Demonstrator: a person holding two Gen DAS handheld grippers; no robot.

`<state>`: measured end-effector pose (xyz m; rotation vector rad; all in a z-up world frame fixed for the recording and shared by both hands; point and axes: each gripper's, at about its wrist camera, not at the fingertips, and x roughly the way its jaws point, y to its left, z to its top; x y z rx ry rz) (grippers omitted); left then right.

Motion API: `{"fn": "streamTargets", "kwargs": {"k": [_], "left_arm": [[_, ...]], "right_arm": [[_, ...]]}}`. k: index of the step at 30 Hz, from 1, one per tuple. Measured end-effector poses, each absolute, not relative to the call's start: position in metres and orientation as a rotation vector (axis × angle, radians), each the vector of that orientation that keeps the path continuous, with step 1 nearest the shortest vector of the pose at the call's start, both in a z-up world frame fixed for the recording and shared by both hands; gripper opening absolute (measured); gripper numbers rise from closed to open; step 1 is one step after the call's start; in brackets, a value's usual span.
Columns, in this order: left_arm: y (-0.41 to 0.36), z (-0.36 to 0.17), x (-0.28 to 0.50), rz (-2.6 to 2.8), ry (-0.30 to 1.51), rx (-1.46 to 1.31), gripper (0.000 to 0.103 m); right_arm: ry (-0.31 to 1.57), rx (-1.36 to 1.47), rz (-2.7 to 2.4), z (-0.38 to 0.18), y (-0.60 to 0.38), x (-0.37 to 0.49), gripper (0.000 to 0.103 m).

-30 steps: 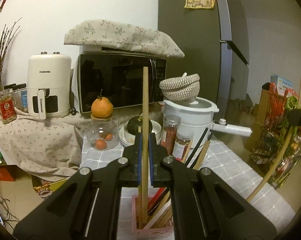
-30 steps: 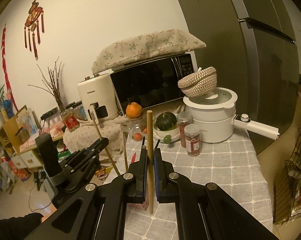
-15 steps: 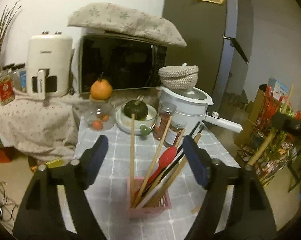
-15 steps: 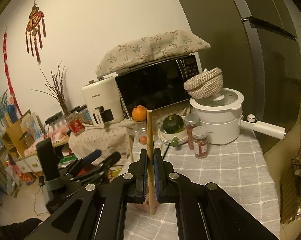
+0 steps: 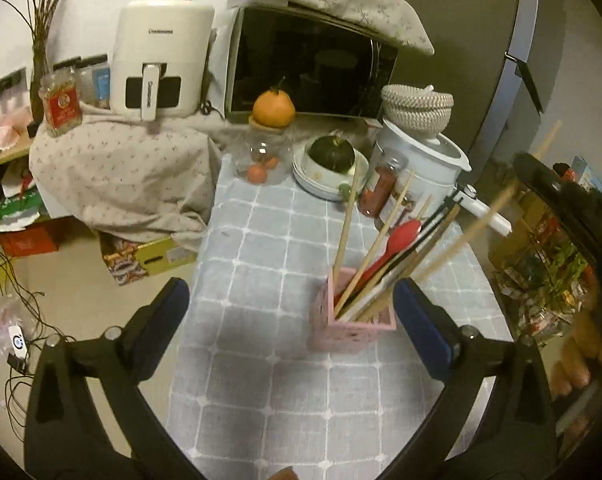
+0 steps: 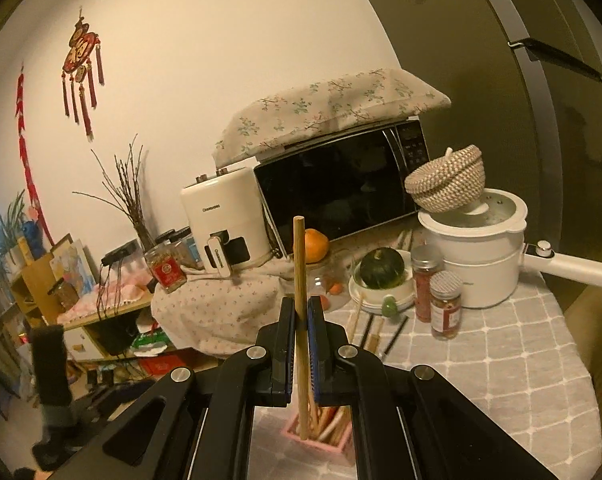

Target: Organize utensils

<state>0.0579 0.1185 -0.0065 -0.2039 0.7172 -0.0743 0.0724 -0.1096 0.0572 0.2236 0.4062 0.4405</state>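
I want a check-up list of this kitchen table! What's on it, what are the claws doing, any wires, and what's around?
Surface: table under a grey checked cloth.
Job's things: pink holder stands on the cloth, holding wooden chopsticks and a red spoon.
Clutter: squash in stacked bowls, spice jars, white pot with a woven basket on it, orange on a glass jar.
Grippers: left claw open, holding nothing; right claw shut on a wooden chopstick, upright over the holder.
Cables: wires on the floor.
Surroundings: microwave, air fryer, fridge.
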Motion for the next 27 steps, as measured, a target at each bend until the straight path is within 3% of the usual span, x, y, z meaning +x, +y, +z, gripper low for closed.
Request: {"fn": "streamTargets", "kwargs": {"k": [17,19,20,21,23,27], "left_arm": [[0.133,-0.009,0.052,-0.06,0.737,-0.21,0.101],[0.131,-0.008,0.05,-0.054,0.729,-0.206,0.101],[0.13,-0.008,0.049,-0.053,0.725,-0.205,0.101],[0.128,-0.007,0.048,-0.059,0.723,-0.204,0.101],[0.124,-0.004,0.045,-0.067,0.722,-0.203,0.101],[0.116,0.006,0.035,-0.078,0.714,-0.2,0.103]], "right_arm": [[0.527,0.165,0.36,-0.01,-0.066,0.116,0.007],[0.539,0.162,0.344,-0.013,-0.068,0.116,0.016],[0.538,0.166,0.335,-0.012,-0.07,0.115,0.032],[0.532,0.176,0.329,-0.009,-0.074,0.113,0.055],[0.491,0.203,0.313,0.001,-0.083,0.102,0.077],[0.436,0.164,0.245,0.033,-0.097,0.074,0.092]]}}
